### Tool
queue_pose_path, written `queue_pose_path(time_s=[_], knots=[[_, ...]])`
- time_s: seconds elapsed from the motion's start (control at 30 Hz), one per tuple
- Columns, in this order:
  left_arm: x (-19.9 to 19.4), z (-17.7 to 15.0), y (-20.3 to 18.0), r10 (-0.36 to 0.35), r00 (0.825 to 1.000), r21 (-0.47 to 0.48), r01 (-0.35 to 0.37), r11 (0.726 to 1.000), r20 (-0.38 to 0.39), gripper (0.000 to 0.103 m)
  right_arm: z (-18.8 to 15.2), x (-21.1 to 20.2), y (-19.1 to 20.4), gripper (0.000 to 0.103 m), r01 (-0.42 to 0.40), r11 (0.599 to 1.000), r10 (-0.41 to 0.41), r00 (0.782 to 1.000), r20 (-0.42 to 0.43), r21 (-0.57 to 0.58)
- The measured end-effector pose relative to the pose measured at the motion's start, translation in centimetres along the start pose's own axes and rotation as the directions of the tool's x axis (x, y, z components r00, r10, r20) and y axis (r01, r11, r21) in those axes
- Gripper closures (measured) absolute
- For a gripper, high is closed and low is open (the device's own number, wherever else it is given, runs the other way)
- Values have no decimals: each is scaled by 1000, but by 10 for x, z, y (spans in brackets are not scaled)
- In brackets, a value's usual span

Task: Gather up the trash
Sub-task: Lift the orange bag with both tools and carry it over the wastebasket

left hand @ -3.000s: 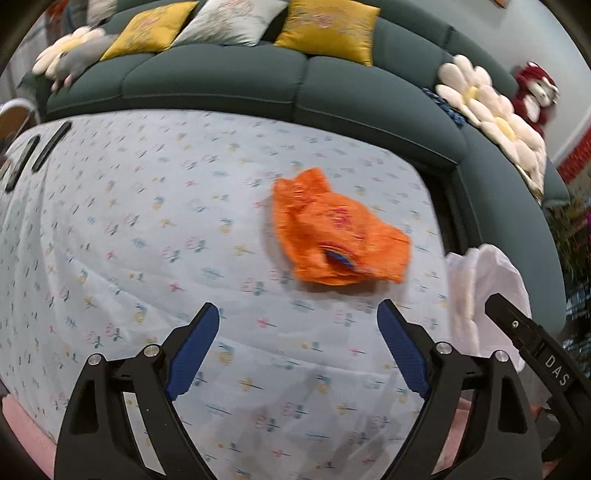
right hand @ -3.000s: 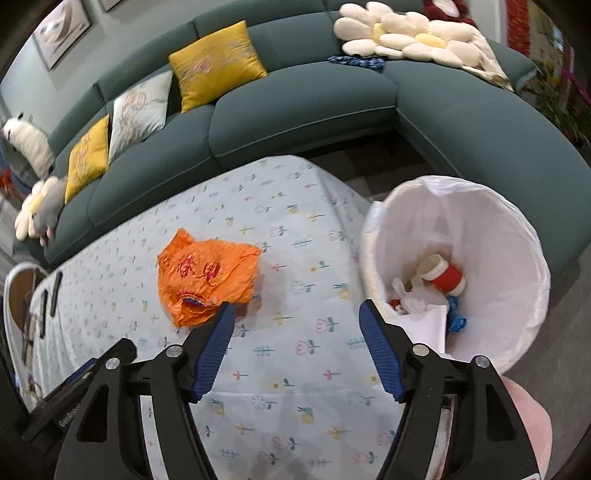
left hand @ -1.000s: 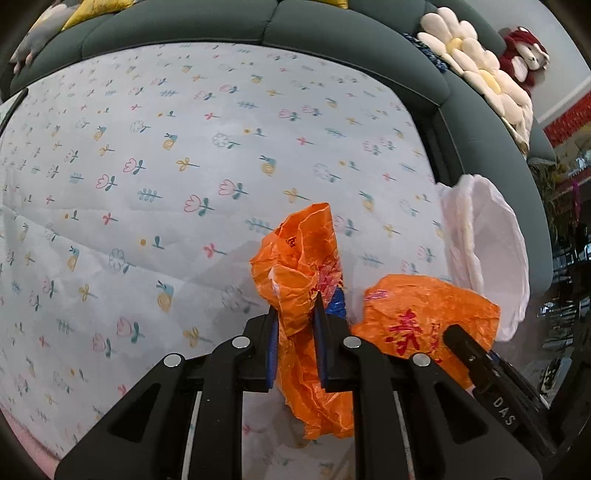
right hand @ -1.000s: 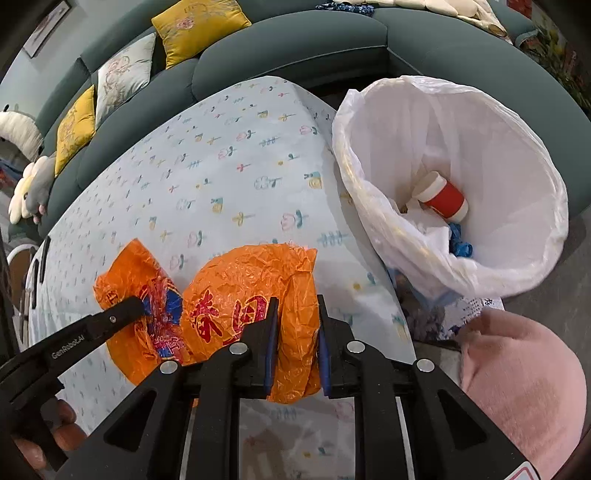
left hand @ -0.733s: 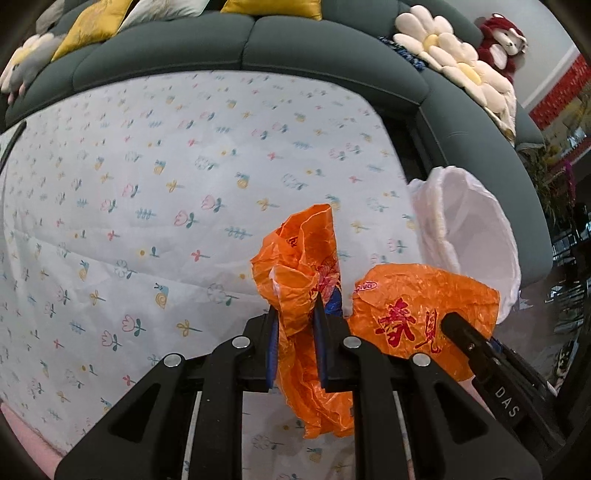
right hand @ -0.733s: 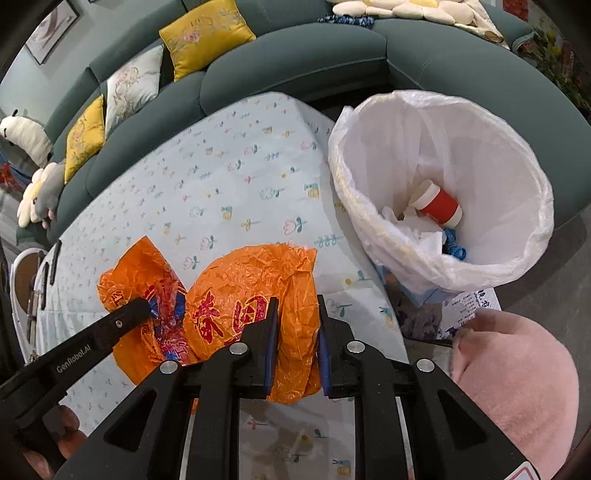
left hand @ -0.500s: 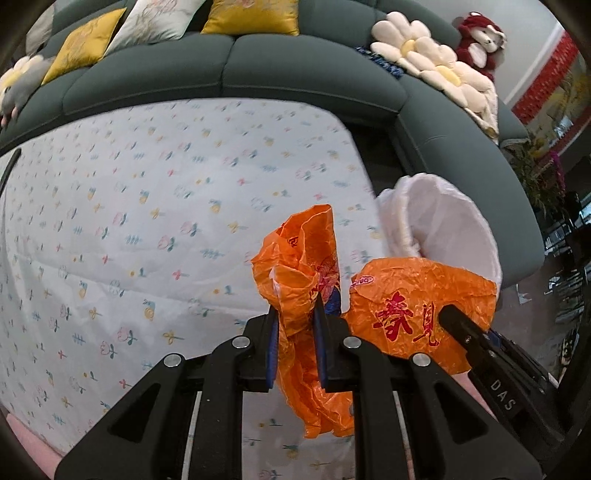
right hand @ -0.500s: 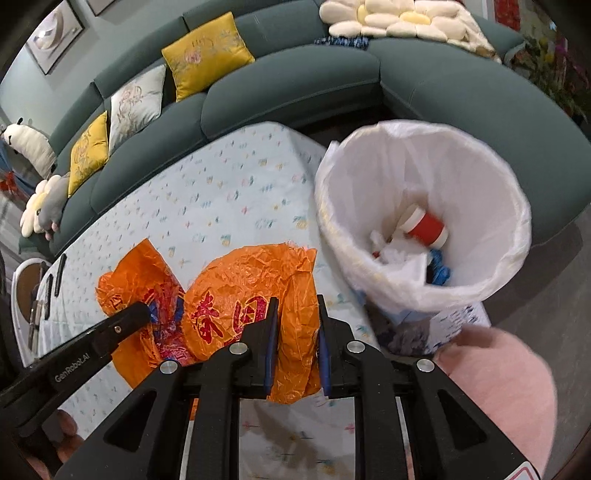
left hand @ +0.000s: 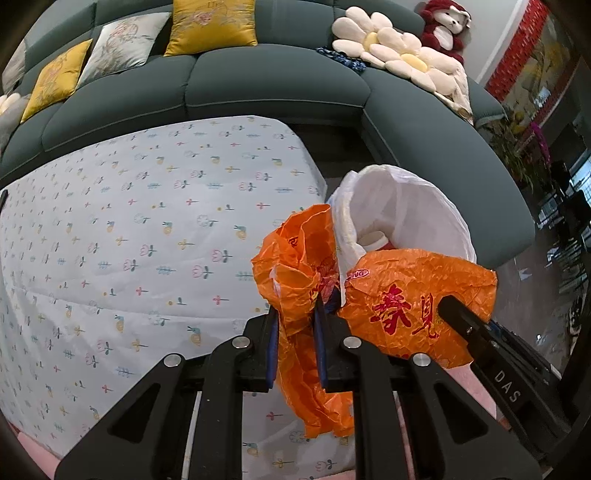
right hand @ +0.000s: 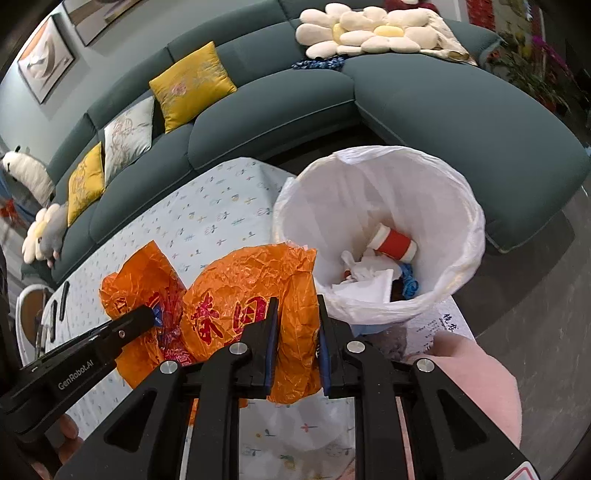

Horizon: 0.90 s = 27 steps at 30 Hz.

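Both grippers are clamped down and both are carrying. The left gripper (left hand: pixel 295 314) has its blue pads nearly together with a crumpled fold of the orange plastic bag (left hand: pixel 299 273) pinched between them; the bag bunches up above the fingertips and hangs in a loose tail below them. Over on the other side, the right gripper (right hand: pixel 294 314) is just as tight, its jaws squeezed onto the other end of that orange plastic bag (right hand: pixel 251 291), the part with the red printed characters facing the camera.

So the bag is stretched between the two grippers, lifted clear above the table (left hand: pixel 147 229) with its flowered white cloth, right at the table's end. Just beyond it, the trash bin (right hand: pixel 436 192) lined in white plastic stands on the floor beside the table, mouth wide open. From the right wrist view, the bag's upper edge overlaps the near rim of the bin. Inside the bin: a red and white cup (right hand: pixel 393 242), crumpled white paper (right hand: pixel 364 273) and something blue (right hand: pixel 410 282).

Behind it all runs the dark green sofa (right hand: pixel 280 103) with yellow cushions (right hand: pixel 192 86) and a flower-shaped pillow (right hand: pixel 354 33).
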State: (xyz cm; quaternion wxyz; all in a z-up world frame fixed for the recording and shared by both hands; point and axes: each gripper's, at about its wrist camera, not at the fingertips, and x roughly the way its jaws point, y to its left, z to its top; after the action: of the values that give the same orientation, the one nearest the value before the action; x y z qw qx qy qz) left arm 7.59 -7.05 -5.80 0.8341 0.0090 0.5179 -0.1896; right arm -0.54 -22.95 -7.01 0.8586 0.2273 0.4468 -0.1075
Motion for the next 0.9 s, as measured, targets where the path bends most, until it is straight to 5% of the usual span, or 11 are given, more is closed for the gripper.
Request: queue_pose_path(time_s=[0.63,0.9], knots=[[6,2,-31,-24,1000,55,24,998,-3,88,11,-11,-58,86,40,991,-47,998,50,128],[15,28,-63,-68,998,81,67,994,12,88,21,-18,-91,86,81,980,-97,992,80,180]])
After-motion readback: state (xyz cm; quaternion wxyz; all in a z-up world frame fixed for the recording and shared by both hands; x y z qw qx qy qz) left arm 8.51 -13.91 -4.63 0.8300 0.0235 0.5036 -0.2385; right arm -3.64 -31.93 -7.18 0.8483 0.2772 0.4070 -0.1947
